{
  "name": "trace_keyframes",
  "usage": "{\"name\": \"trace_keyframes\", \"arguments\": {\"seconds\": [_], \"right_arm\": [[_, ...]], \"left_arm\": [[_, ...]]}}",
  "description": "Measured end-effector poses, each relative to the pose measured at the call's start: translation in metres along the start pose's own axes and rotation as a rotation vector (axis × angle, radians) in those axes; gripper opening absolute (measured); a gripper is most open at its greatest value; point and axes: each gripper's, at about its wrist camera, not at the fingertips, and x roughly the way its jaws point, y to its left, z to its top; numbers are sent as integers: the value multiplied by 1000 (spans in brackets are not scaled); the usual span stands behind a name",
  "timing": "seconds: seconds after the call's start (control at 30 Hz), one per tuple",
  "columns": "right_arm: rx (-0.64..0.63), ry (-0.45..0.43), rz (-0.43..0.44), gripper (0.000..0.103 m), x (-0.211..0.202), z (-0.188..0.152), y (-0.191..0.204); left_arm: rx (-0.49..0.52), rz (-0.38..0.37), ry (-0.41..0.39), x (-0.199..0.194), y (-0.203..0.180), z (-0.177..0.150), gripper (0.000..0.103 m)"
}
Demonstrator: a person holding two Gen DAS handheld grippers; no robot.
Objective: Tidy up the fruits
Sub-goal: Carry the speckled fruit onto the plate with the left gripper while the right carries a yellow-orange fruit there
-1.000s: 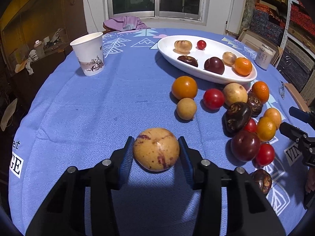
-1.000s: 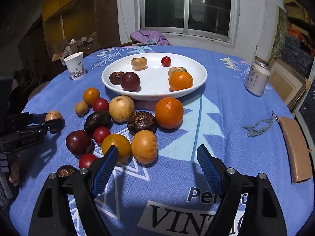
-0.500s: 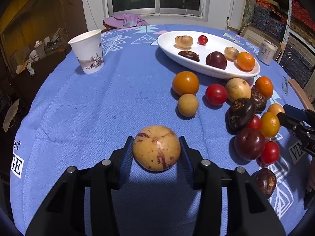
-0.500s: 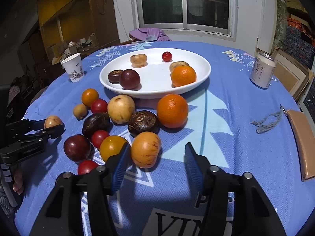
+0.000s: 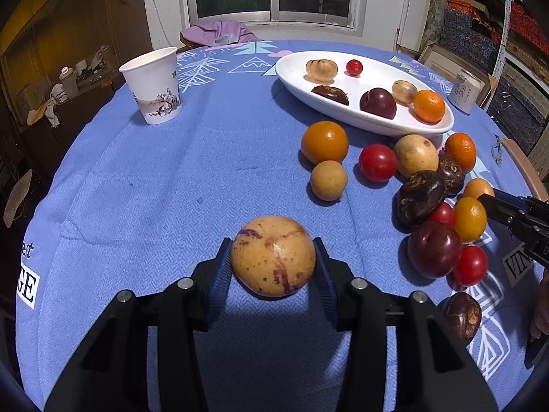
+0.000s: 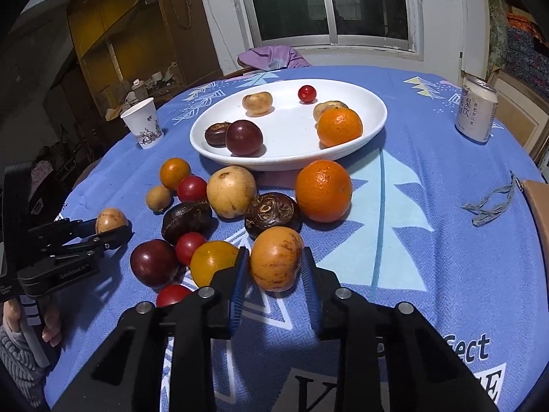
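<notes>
Pick-up step: left hand-held gripper (image 5: pixel 272 257) clamps speckled yellow fruit (image 5: pixel 272 255), right hand-held gripper (image 6: pixel 272 267), jaws just closing, pinches orange-brown fruit (image 6: pixel 276 257) on the table (image 6: pixel 446 257); next, judged: lift toward white plate (image 6: pixel 343 158) at 12 o'clock.

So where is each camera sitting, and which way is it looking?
Left wrist: on the left gripper, looking down-forward at its speckled fruit; own black fingers show.
Right wrist: on the right gripper, clamped on an orange-brown fruit; the left hand shows.
Both share the white plate and paper cup.
</notes>
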Motion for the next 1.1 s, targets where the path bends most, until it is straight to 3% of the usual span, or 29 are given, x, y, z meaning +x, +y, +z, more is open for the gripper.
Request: {"name": "trace_keyframes", "arguments": {"seconds": [0.27, 0.4, 0.5, 0.67, 0.8, 0.9, 1.1], "right_arm": [[70, -37, 9, 31, -12, 4, -14], [79, -28, 1, 31, -10, 4, -16], [96, -80, -4, 30, -21, 9, -21], [141, -151, -35, 30, -38, 51, -37], [158, -155, 4, 30, -29, 93, -41], [111, -116, 28, 30, -2, 109, -27], [30, -42, 24, 30, 44, 118, -5]], "left_arm": [[-39, -44, -8, -3, 8, 0, 45], [-36, -31, -45, -9, 6, 2, 45], [-33, -6, -95, -20, 3, 11, 45], [-11, -3, -147, -33, -13, 70, 45], [-25, -23, -189, -29, -26, 119, 45], [-67, -57, -173, -9, -30, 146, 45], [-75, -49, -98, 51, -35, 174, 45]]}}
